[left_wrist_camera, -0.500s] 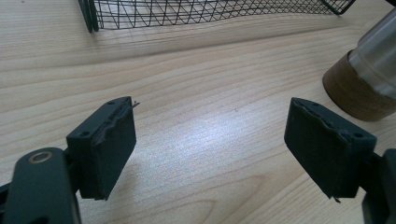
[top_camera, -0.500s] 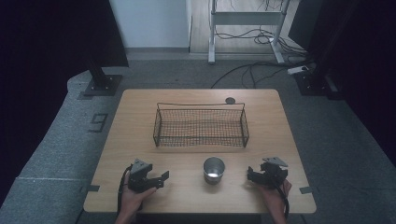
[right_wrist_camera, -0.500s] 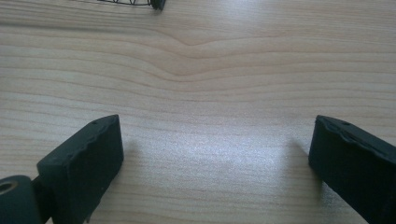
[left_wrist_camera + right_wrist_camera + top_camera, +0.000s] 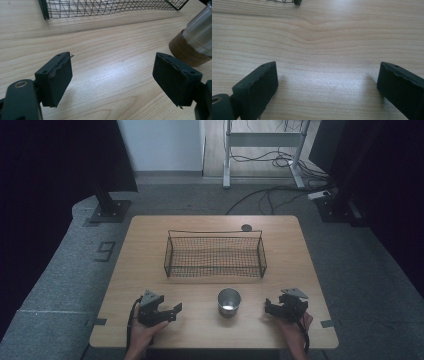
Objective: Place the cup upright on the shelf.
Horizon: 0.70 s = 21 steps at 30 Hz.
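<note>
Both tongs wide apart, nothing held: left gripper (image 4: 172,310) and right gripper (image 4: 269,307) flank the cup (image 4: 229,301); looks like pre-grasp, next close in on it

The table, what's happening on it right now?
A person holds a gripper in each hand at the near edge of the table. The left gripper and the right gripper both rest with jaws open, holding nothing. A metal cup stands between them, untouched. Behind it sits an empty wire basket.
</note>
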### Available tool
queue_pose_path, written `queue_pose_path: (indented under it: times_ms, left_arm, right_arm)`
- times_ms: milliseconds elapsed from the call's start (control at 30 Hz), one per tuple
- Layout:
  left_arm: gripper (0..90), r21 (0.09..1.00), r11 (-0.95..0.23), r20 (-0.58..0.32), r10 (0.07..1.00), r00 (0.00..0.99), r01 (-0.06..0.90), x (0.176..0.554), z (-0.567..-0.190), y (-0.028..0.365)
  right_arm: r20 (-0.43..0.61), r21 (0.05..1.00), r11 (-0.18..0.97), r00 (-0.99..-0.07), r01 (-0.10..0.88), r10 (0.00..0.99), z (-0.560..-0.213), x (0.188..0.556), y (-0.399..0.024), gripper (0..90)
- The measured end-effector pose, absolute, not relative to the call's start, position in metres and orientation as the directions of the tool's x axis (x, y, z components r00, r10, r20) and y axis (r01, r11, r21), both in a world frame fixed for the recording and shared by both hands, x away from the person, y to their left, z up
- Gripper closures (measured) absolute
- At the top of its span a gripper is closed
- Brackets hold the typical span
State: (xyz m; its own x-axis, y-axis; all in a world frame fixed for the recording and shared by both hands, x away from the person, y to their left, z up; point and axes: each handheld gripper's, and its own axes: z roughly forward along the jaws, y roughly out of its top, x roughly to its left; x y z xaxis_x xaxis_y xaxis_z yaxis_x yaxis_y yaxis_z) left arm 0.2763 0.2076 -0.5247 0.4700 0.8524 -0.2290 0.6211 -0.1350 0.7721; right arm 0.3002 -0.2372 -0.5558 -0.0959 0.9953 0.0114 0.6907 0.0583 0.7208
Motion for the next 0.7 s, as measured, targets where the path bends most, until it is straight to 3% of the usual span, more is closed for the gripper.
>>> queue_pose_path:
  times_ms: [700]
  left_arm:
    - [16.5, 0.786, -0.164, -0.214, 0.832, 0.512, 0.595, 0.276, -0.513, 0.195]
  right_arm:
    - [0.010, 0.736, 0.083, -0.133, 0.672, 0.991, -0.555, 0.298, -0.236, 12.1]
